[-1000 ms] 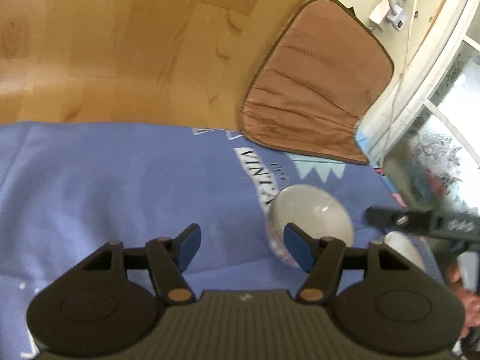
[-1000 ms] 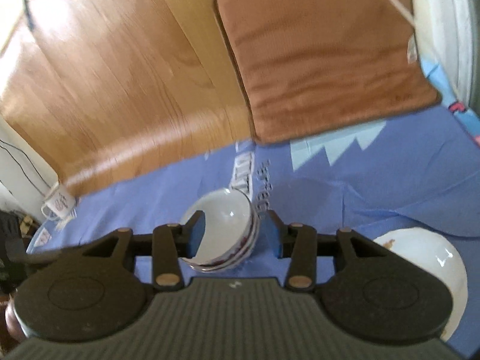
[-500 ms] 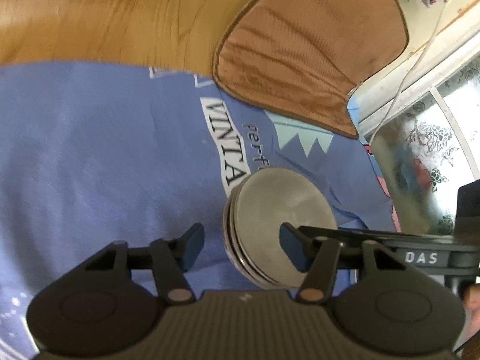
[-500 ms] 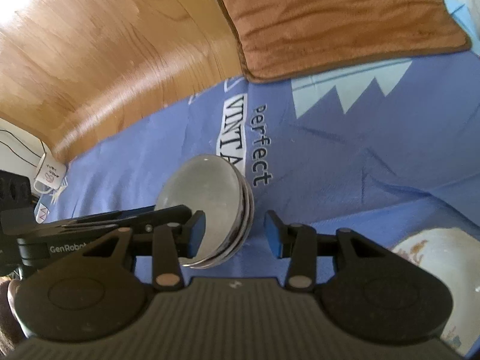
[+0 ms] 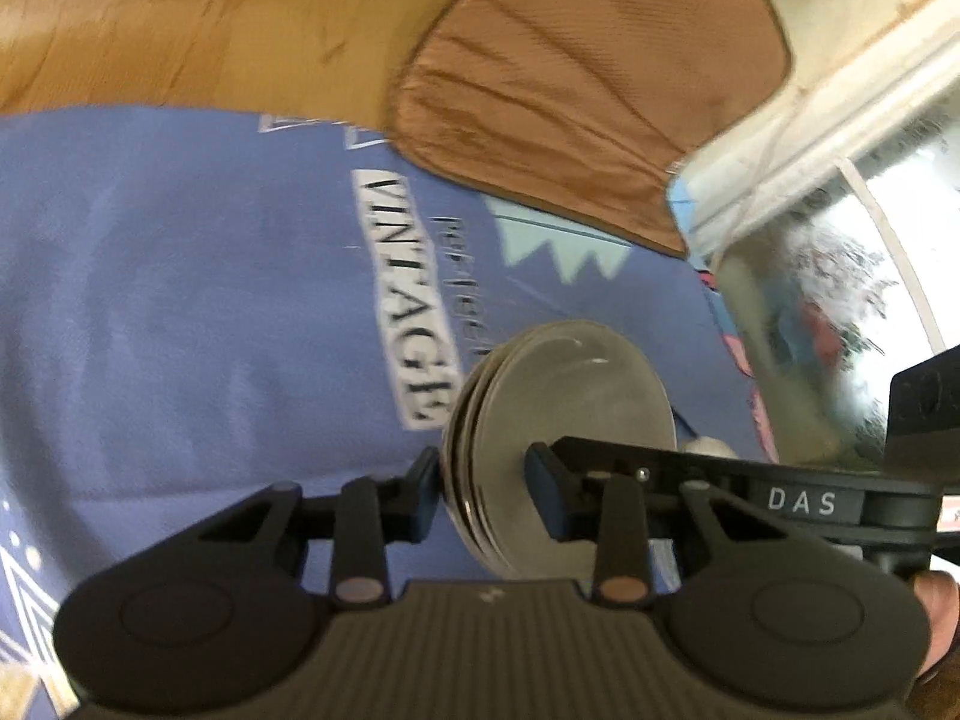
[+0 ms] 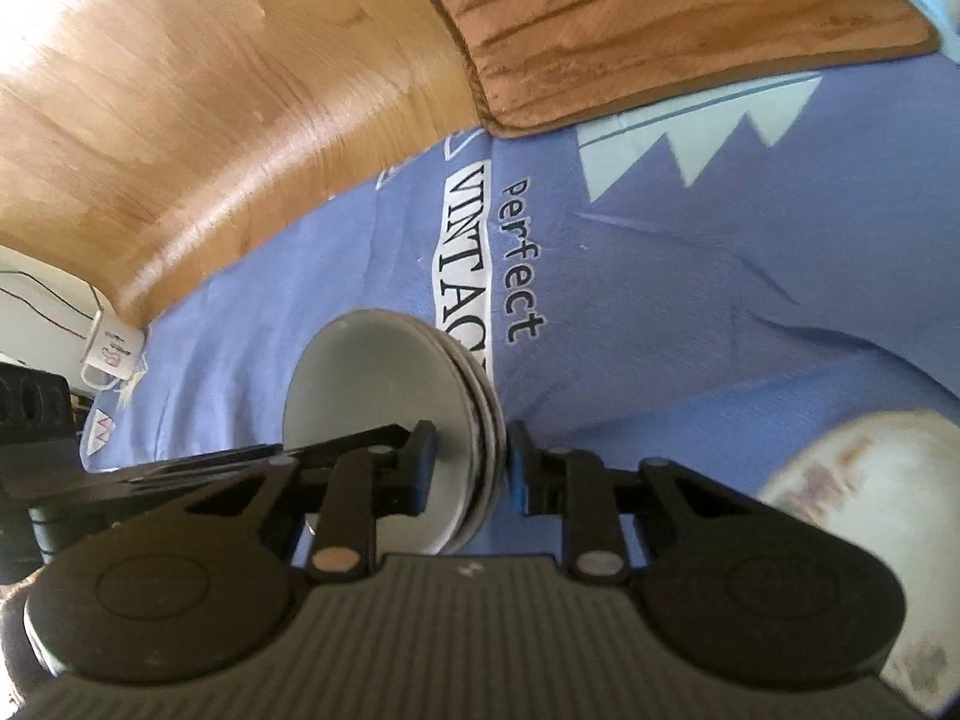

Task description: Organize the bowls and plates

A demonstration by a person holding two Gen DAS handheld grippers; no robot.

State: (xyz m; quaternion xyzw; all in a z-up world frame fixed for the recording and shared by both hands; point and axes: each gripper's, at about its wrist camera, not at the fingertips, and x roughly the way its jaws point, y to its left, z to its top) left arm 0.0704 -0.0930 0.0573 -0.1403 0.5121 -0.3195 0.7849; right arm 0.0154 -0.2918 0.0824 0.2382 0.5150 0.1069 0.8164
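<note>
A nested stack of white bowls point(image 5: 558, 420) is tipped on edge above the blue printed cloth point(image 5: 180, 330). My left gripper point(image 5: 487, 495) is shut on the stack's rim, one finger inside and one outside. My right gripper point(image 6: 471, 471) is shut on the opposite rim of the same stack point(image 6: 384, 414). Each gripper's finger shows in the other's view. A white plate with a floral pattern point(image 6: 864, 510) lies on the cloth to the right of my right gripper.
A brown cushion point(image 5: 588, 90) lies on the wooden floor point(image 5: 180, 18) beyond the cloth. A white mug point(image 6: 114, 348) stands at the cloth's left edge in the right wrist view. A glass door and wall point(image 5: 840, 252) are at the right.
Both grippers have closed in on the bowl stack from opposite sides, and their jaws have narrowed onto its rim. The stack has tipped further on edge and looms larger in both views.
</note>
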